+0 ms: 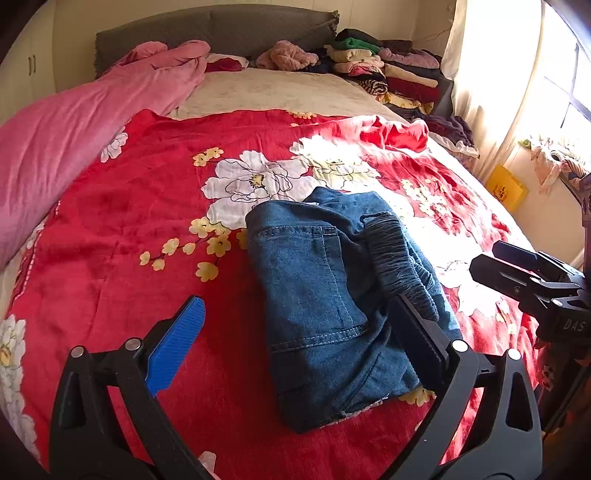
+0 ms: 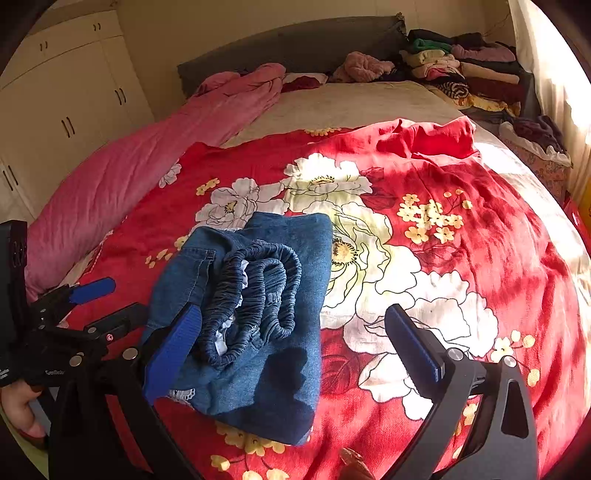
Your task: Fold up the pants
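The blue denim pants [image 1: 325,295] lie folded into a compact bundle on the red floral blanket [image 1: 110,229], with the grey elastic waistband [image 1: 399,258] on top. My left gripper [image 1: 306,339] is open and empty, its jaws wide apart just above the bundle's near end. In the right wrist view the pants [image 2: 266,302] lie left of centre with the waistband [image 2: 255,295] bunched on top. My right gripper [image 2: 295,347] is open and empty, over the bundle's right edge. The right gripper also shows in the left wrist view [image 1: 517,273], and the left gripper shows in the right wrist view [image 2: 92,306].
A pink duvet [image 1: 74,140] lies along the bed's left side. Stacks of folded clothes [image 1: 388,70] sit at the head of the bed on the right. A grey headboard [image 1: 214,33] stands behind. A curtain and window [image 1: 535,92] are at the right, and wardrobes [image 2: 66,110] at the left.
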